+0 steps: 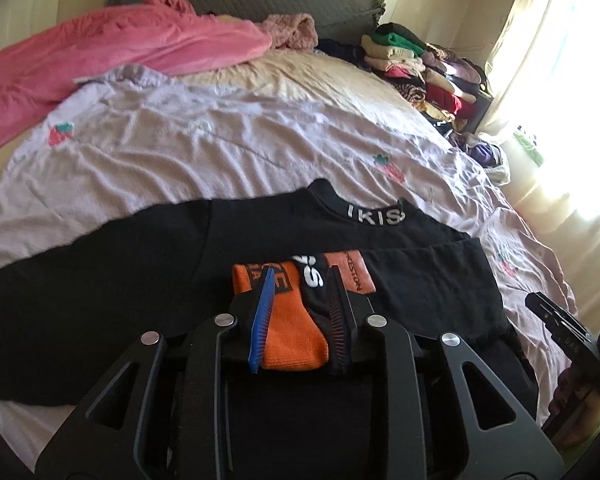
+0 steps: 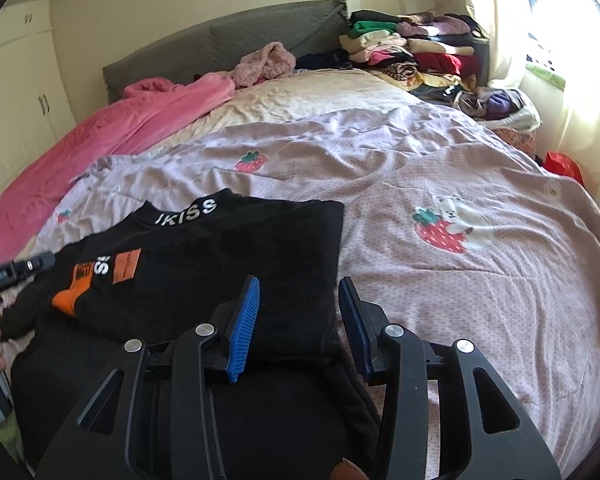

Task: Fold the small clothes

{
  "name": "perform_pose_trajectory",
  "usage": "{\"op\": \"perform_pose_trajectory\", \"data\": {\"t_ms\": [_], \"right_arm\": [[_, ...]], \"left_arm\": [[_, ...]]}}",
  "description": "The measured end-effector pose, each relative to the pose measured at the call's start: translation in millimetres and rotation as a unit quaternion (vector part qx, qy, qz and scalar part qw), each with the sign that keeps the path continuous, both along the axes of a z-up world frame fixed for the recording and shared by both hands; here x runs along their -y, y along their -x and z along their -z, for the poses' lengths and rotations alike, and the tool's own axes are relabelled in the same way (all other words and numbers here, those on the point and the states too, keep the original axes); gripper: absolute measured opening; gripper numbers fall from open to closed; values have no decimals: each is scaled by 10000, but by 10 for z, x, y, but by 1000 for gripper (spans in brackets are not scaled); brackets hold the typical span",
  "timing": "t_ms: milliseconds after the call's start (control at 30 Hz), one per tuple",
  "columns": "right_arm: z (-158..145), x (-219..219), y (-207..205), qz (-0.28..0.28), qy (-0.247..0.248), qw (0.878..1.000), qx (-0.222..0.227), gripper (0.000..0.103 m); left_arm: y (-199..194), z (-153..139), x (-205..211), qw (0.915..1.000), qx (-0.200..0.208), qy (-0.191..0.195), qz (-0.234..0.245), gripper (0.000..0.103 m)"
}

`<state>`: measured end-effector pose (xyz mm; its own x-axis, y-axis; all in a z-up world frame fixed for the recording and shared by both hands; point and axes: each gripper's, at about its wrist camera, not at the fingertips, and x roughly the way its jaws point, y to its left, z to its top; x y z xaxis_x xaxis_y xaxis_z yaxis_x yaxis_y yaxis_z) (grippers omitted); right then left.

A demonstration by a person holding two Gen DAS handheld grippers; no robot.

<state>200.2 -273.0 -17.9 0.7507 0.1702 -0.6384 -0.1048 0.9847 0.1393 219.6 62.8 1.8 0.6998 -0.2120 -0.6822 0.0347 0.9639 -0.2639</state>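
- Black sweatshirt [image 2: 204, 264] lies part-folded on lilac bedspread [image 2: 440, 184]
- Left gripper [image 1: 298, 312] pinches its orange-cuffed sleeve [image 1: 292, 340]; a tug could undo the fold
- Right gripper [image 2: 298, 320], jaws apart, may snag the hem

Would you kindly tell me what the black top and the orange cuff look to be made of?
Black top: soft matte knit, likely cotton jersey; it drapes and creases without shine. Orange cuff: ribbed knit by its fine woven texture, pinched in the left hand-held gripper.
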Motion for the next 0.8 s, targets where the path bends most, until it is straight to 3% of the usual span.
{"op": "perform_pose_trajectory", "data": {"t_ms": [167, 233, 333, 433, 567, 767, 800], "right_arm": [[-118, -155, -66, -178, 125, 9998, 38, 41], [-183, -249, -98, -287, 190, 9994, 64, 41], [-269, -408, -162, -500, 271, 9983, 122, 42], [-269, -568, -199, -693, 368, 9968, 137, 43], [-76, -681, -268, -847, 430, 9954, -117, 48], [589, -576, -488, -542, 523, 9894, -1244, 52], [635, -550, -482, -537, 371, 9903, -1227, 52]], "left_arm": [[-54, 120, 221, 9988, -245, -52, 418, 22], [-100, 273, 320, 9969, -515, -265, 538, 29], [-155, 596, 359, 9925, -1020, -479, 484, 31], [-109, 694, 377, 9926, -931, -629, 453, 31], [-82, 679, 341, 9933, -914, -550, 440, 31], [-42, 648, 312, 9944, -847, -453, 451, 31], [-34, 636, 307, 9946, -832, -434, 444, 32]]}}
